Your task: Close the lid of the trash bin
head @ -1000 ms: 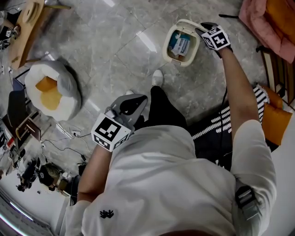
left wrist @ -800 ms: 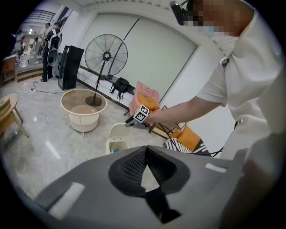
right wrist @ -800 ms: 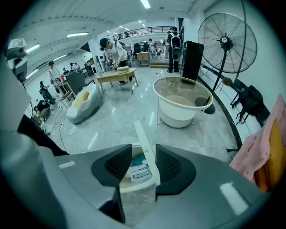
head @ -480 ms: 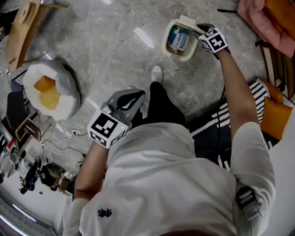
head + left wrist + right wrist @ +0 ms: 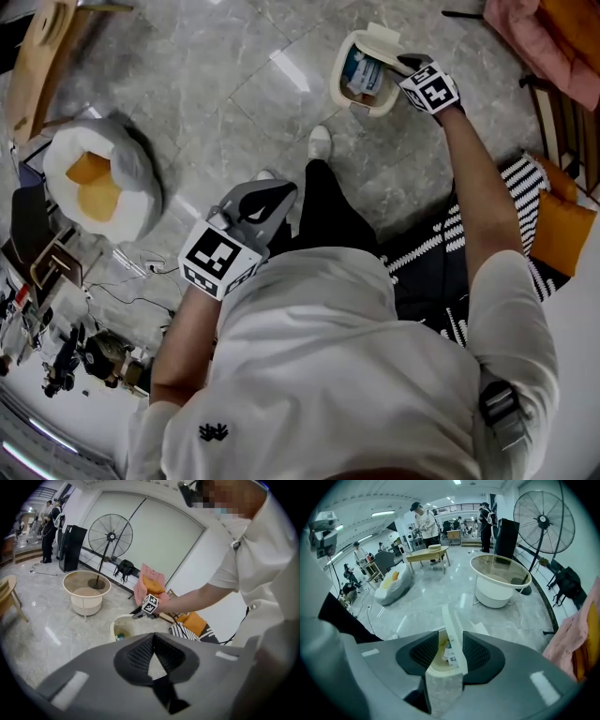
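Centrally, right gripper (image 5: 450, 637): jaws parted, with the thin cream plastic lid (image 5: 453, 620) standing edge-on between them. The lid lies against the right-hand pad and a gap shows on its other side, so it is bracketed, not pinched.

From the head view, the same gripper (image 5: 405, 66) sits at the right side of the small cream oval trash bin (image 5: 339, 80). The lid (image 5: 382, 39) is raised and tilted above the far-right part of the rim. Blue-and-white packaging (image 5: 362, 73) lies inside the bin, which stands on the grey marble floor (image 5: 234, 94) just beyond the person's white shoe (image 5: 321, 145).

Left gripper (image 5: 153, 637): jaws closed tip to tip on nothing, held low near the person's waist (image 5: 278, 199), well apart from the bin.

Step in hand, as judged: swinging the lid over the opening. The opening is exposed, so closure is not yet made.

Next move, as judged: carry the lid across and down until it seats on the rim. No squeeze is needed, since a push from one pad should do. Care is called for so that the light bin does not slide and no packaging stands proud of the rim.
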